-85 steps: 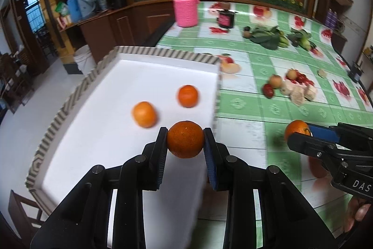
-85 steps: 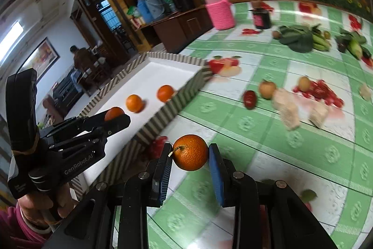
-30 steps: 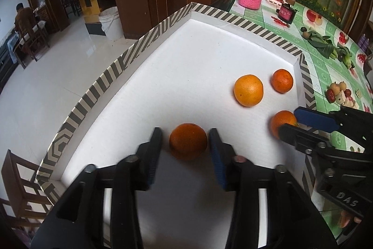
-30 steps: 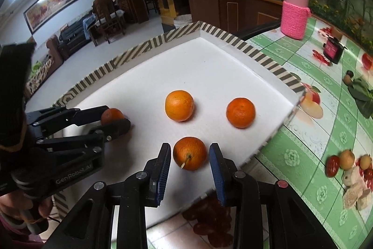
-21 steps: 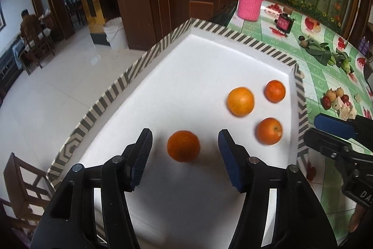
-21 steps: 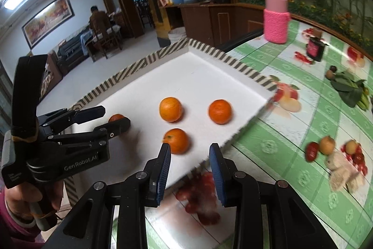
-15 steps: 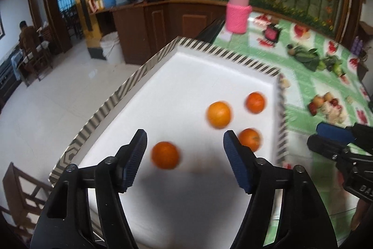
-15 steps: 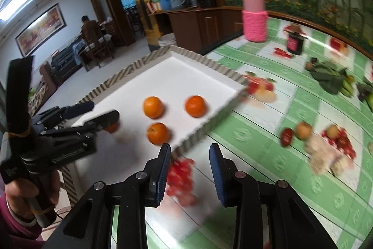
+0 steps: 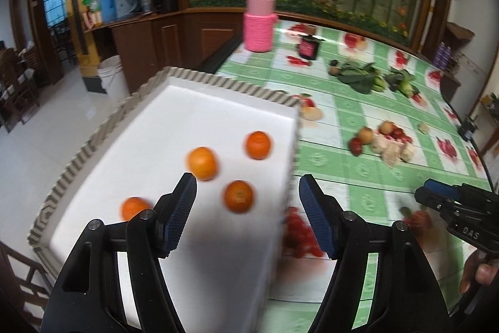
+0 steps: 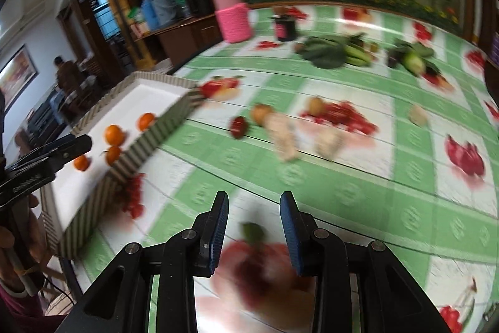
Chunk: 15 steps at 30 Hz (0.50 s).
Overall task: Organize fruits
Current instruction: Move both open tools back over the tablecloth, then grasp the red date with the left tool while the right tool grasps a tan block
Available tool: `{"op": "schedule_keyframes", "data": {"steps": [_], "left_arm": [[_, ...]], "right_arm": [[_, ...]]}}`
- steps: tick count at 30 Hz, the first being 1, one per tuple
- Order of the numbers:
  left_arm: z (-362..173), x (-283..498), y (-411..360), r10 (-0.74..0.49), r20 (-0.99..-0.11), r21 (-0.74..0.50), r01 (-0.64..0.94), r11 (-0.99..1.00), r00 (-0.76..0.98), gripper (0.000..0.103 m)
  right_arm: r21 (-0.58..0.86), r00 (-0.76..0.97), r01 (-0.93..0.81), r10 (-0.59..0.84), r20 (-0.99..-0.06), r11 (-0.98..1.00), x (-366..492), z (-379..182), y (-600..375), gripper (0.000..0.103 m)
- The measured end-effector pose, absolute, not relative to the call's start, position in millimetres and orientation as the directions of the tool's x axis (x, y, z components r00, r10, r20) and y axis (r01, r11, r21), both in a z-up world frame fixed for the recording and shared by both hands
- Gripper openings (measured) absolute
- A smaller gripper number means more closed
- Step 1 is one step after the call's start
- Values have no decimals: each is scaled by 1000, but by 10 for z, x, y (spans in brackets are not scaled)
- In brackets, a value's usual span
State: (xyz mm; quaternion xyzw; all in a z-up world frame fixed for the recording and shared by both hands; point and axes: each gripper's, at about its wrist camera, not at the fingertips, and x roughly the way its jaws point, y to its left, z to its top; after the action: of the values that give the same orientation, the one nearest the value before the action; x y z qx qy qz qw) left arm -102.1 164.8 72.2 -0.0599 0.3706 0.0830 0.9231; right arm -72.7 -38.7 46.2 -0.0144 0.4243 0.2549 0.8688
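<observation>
Several oranges lie in the white tray [image 9: 156,127] with a striped rim: one at its near left [image 9: 133,207], one in the middle [image 9: 202,163], one near my fingers [image 9: 238,196] and one farther right [image 9: 258,144]. My left gripper [image 9: 248,219] is open and empty above the tray's near right part. My right gripper [image 10: 254,227] is open and empty over the green checked tablecloth, right of the tray [image 10: 149,136]. A dark red fruit [image 10: 238,127] and small tan fruits [image 10: 260,113] lie on the cloth ahead of it.
A pink-sleeved jar [image 9: 260,22] and a dark cup [image 9: 308,47] stand at the table's far side. Green vegetables [image 9: 358,77] lie beyond the loose fruits [image 9: 386,139]. The left edge of the tray overhangs the floor. The tablecloth has printed fruit pictures.
Both grippers let go of their oranges in the tray and opened. Both have pulled back and swung right; the right one has left the tray and is over the tablecloth.
</observation>
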Motion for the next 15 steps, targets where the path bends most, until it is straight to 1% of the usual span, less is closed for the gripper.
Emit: {"op": "schedule_keyframes", "data": {"steps": [5,11,15], "left_arm": [[696,-865,1351,36,-716,-70,-124,990,697,69],[622,-638,1042,-8,-744,-65,-61,996,668,69],[556,-461,921,-32,-766,-70,-33,997,642,69]], "right_arm": [[203,519,-401,404,-753,893,-664,425,-662,33],[213,501,-413,416,-759,885,-539,375,-684,33],[175,510,-410,384,-770,895,-368,359,-671,34]]}}
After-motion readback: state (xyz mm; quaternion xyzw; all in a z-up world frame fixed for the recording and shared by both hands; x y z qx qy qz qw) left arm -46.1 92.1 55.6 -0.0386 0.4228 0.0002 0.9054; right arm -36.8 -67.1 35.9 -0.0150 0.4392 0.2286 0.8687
